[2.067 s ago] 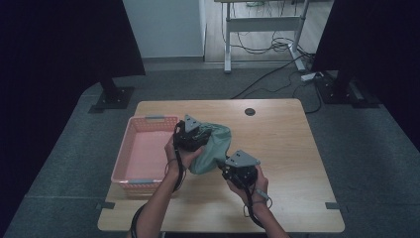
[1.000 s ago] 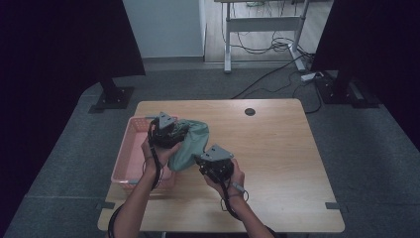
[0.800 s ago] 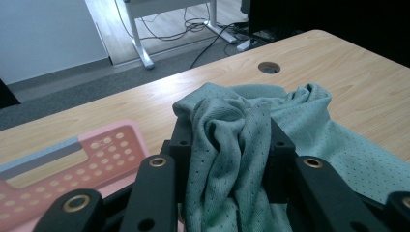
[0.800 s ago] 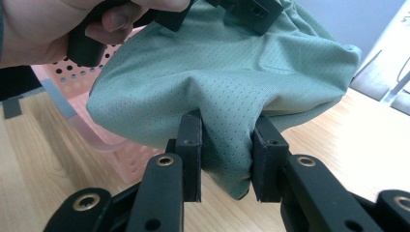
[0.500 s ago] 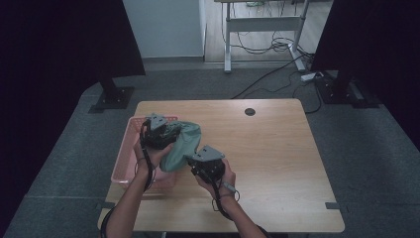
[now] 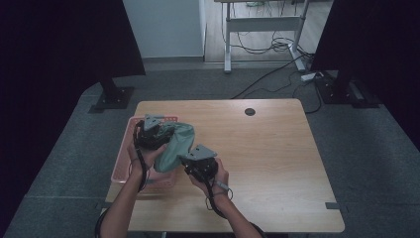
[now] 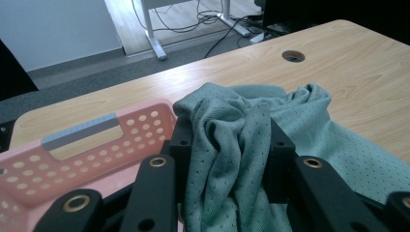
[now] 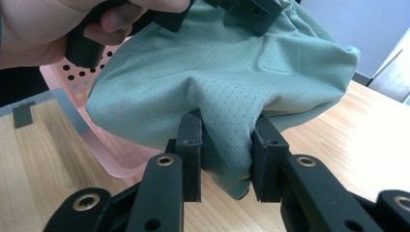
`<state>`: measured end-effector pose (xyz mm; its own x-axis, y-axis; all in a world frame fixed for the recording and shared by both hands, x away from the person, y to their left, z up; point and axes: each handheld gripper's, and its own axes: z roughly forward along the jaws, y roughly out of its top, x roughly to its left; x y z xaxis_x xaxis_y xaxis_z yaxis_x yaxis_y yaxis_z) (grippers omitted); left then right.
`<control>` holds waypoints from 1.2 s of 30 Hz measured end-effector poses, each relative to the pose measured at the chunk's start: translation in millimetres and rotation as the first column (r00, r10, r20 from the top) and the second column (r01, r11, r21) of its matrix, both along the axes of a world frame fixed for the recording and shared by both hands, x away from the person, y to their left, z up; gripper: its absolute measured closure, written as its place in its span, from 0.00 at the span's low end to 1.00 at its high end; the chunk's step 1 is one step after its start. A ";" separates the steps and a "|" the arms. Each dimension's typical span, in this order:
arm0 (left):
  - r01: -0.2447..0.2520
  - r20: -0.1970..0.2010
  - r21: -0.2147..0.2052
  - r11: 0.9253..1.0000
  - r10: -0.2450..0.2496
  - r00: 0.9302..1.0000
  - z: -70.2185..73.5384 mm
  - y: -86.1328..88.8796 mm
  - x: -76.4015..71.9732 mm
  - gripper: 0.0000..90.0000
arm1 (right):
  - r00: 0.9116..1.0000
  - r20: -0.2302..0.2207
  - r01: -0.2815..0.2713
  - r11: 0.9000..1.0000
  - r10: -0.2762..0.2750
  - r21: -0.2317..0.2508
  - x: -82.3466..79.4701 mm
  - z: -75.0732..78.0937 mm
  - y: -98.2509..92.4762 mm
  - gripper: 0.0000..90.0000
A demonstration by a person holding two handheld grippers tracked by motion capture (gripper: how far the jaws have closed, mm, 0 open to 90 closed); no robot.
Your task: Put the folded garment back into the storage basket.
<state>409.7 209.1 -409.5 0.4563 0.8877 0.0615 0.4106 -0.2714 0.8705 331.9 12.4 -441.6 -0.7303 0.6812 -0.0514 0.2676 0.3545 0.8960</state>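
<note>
A green dotted cloth (image 6: 177,144) hangs bunched between my two grippers, over the right rim of a pink perforated basket (image 6: 124,163). My left gripper (image 6: 157,133) is shut on the cloth's far end; in the left gripper view the cloth (image 7: 232,140) is pinched between the black jaws of that gripper (image 7: 228,145) above the basket (image 7: 72,150). My right gripper (image 6: 194,162) is shut on the near end; in the right gripper view its jaws squeeze a fold of the cloth (image 8: 227,72) at the gripper (image 8: 226,159), with the basket (image 8: 96,140) behind.
The wooden table (image 6: 277,158) has a round cable hole (image 6: 250,111) near its far edge. A hand (image 8: 63,24) holding the other gripper fills the upper left of the right gripper view. Desk legs and cables (image 6: 267,44) lie on the floor beyond.
Both grippers have carried the cloth leftward across the table, from its middle to above the basket's right side. Both grips on the cloth stay the same.
</note>
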 end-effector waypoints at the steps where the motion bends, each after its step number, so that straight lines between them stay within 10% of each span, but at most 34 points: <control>1: -0.001 -0.001 0.002 1.000 0.001 1.000 -0.2 0.8 0.0 0.72 | 1.000 0.001 -0.002 1.000 0.002 -0.001 0.3 -0.3 0.9 0.77; 36: -0.047 -0.003 0.034 0.998 0.047 0.999 -6.1 36.5 3.2 0.72 | 0.999 -0.007 -0.038 0.999 0.038 0.001 11.0 -8.3 40.5 0.77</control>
